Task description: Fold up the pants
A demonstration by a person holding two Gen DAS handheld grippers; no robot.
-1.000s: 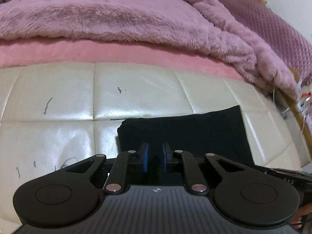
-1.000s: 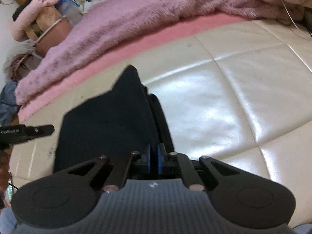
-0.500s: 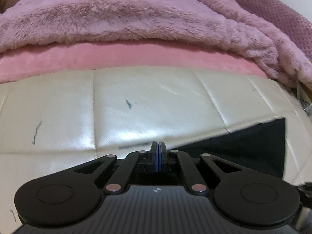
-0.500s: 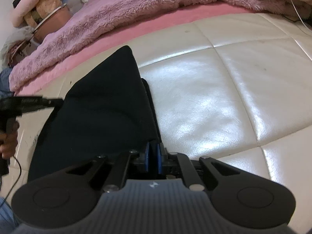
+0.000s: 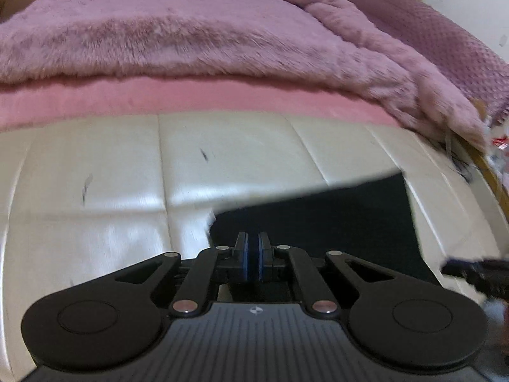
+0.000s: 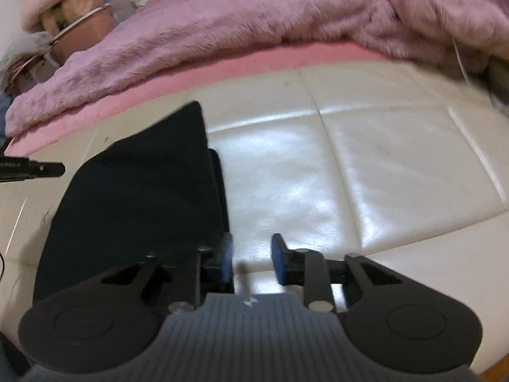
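The black pants point(image 5: 324, 222) lie folded in a flat stack on the cream quilted cushion point(image 5: 95, 222). My left gripper point(image 5: 253, 256) is over their left corner, blue pads together; I cannot tell whether any cloth is pinched. In the right wrist view the pants point(image 6: 136, 197) fill the lower left. My right gripper point(image 6: 253, 256) hangs at their right edge with its jaws opening. Only bare cushion point(image 6: 366, 175) shows between its pads, and the left pad sits just beside the stack's edge. Each gripper's tip shows at the edge of the other's view.
A fluffy mauve blanket point(image 5: 191, 31) over a pink sheet point(image 5: 191, 98) borders the cushion's far side. A purple pillow point(image 5: 445, 41) lies at the back right. A soft toy and clutter point(image 6: 66, 16) sit at the far left. A thin cable point(image 6: 461, 60) hangs at the right.
The left gripper's pads closed; it swung left off the pants and back over their left corner. The right gripper's jaws, shut at the pants' right edge, have parted.
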